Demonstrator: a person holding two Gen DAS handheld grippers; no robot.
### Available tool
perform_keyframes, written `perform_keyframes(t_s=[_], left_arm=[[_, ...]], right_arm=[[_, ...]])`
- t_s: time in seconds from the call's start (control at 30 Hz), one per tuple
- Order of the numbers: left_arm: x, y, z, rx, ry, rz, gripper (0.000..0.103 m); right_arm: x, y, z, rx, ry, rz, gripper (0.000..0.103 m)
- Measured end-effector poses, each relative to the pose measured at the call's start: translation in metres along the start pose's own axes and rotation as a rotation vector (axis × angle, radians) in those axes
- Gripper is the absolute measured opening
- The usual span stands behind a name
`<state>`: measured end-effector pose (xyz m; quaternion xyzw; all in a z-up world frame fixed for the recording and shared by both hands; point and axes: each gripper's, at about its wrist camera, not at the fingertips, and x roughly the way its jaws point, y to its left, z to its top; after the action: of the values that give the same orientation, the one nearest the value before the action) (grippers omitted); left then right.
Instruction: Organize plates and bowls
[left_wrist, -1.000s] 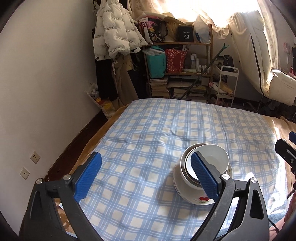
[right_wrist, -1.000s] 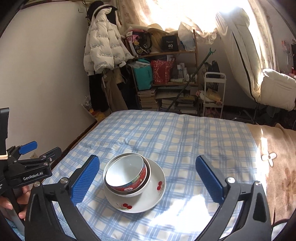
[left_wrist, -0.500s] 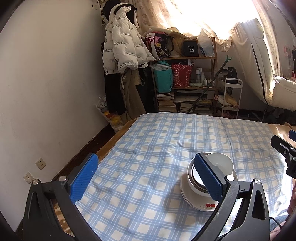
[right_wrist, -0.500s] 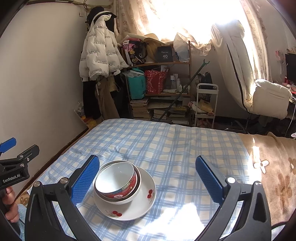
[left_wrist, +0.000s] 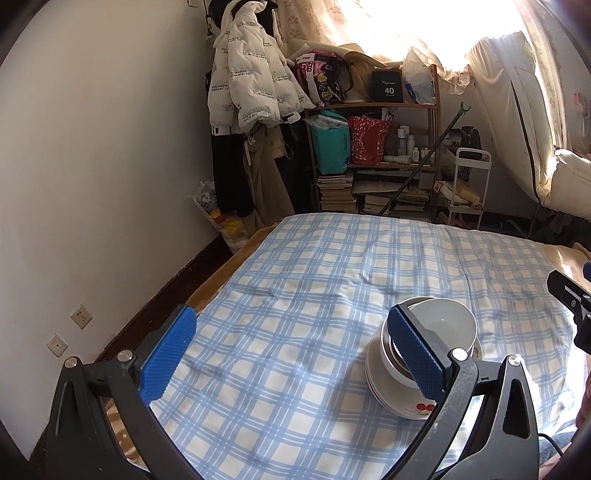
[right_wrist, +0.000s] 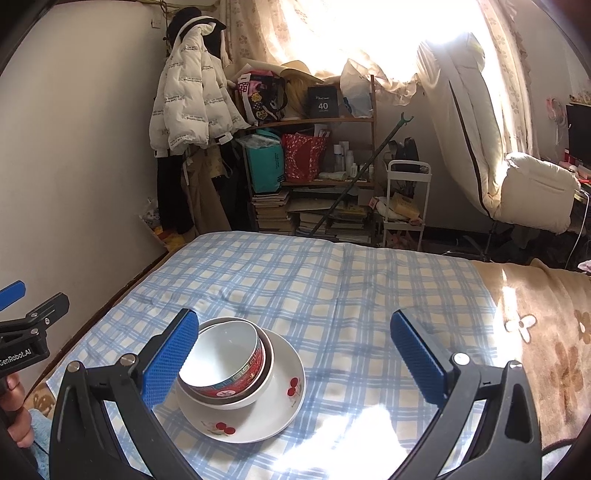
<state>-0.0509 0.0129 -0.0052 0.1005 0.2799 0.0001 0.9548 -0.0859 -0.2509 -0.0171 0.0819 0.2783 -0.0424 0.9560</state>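
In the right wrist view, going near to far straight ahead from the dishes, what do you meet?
Plate with cherry print → red-patterned bowl nested in a white bowl on it → bare blue checked cloth → stacked books on the floor → wooden shelf with the red bag.

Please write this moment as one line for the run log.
stack: bowls nested on plate | left gripper: jaws open, empty | right gripper: jaws open, empty | surface: checked cloth

Near side of the bowls (left_wrist: 436, 328) behind the left gripper's (left_wrist: 291, 354) right finger (left_wrist: 413, 356), plate (left_wrist: 410, 406) rim partly covered, right gripper (left_wrist: 569, 299) cut off at the frame edge, window blown out by glare, book titles on the shelf (right_wrist: 314, 177) too small to read
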Motion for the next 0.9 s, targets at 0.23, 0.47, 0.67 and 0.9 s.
perform_keyframes(t_s=[0.23, 0.47, 0.67, 0.9], left_arm=[[-0.0007, -0.0056, -0.0021, 0.027, -0.002, 0.008, 0.102], [-0.0010, -0.0055, -0.0030, 0.026, -0.001, 0.019, 0.102], [-0.0006, -0.0059, -0.0033, 0.031, 0.006, 0.009, 0.102], [-0.0012, -0.0072, -0.0038, 0.035, 0.004, 0.011, 0.102]], right_arm=[[-0.0011, -0.0026, 0.0003, 0.006, -0.004, -0.015, 0.103], [-0.0012, -0.0033, 0.0005, 0.008, -0.005, -0.018, 0.103], [-0.0007, -0.0058, -0.0004, 0.013, -0.002, -0.023, 0.103], [-0.0006, -0.0061, -0.0001, 0.012, -0.001, -0.024, 0.103]])
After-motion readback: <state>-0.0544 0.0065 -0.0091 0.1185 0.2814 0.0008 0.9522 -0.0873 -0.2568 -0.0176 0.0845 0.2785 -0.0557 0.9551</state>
